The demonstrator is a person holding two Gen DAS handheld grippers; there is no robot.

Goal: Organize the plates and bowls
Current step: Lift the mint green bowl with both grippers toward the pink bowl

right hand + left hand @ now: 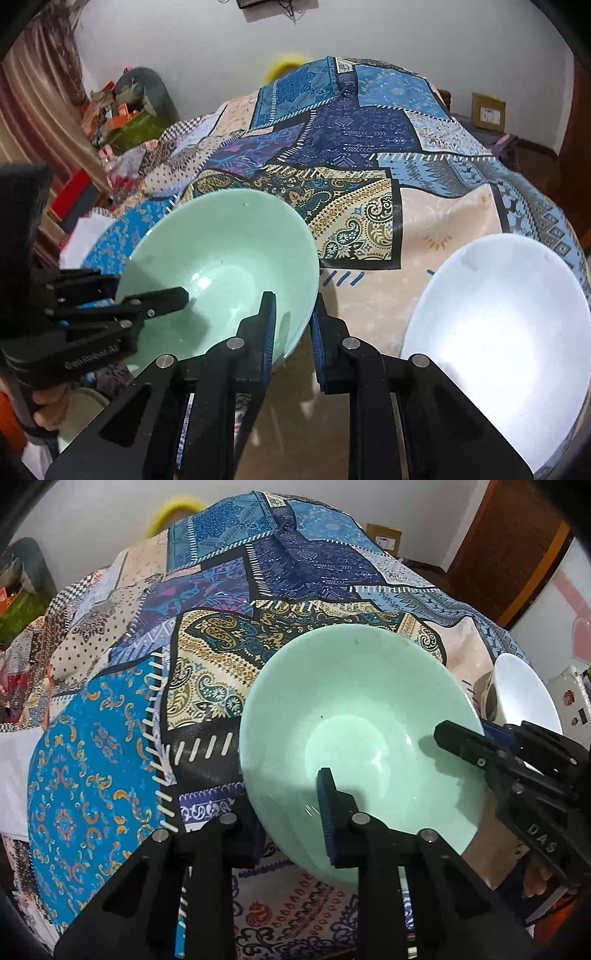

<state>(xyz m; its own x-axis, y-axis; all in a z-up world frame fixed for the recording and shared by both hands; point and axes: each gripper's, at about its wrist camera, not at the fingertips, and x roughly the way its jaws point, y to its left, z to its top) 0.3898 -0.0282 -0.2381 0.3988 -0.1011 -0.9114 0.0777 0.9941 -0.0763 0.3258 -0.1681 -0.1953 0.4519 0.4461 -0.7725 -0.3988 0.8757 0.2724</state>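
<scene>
Both claws, left (291, 801) and right (293, 325), pinch the green bowl's (221, 258) rim. Uneven pulling risks a slip toward the white plate (498, 314) at three o'clock.

White plate (495, 332) — lower edge cut off

green bowl (354, 716): looked like glazed ceramic or glass, smooth and glossy, with soft highlights in its well.
white plate (498, 317): smooth, glossy, glare-bright across the middle.
left gripper (291, 812): matt black plastic, with shiny round metal pins.
right gripper (293, 332): same matt black plastic, lettering moulded or printed on its body in the left wrist view.
pads (327, 812): blue, finely ribbed, rubbery-looking.
tablecloth (110, 738): printed patchwork, faintly sheened and creased.
box (487, 110): brown cardboard, dull.
</scene>
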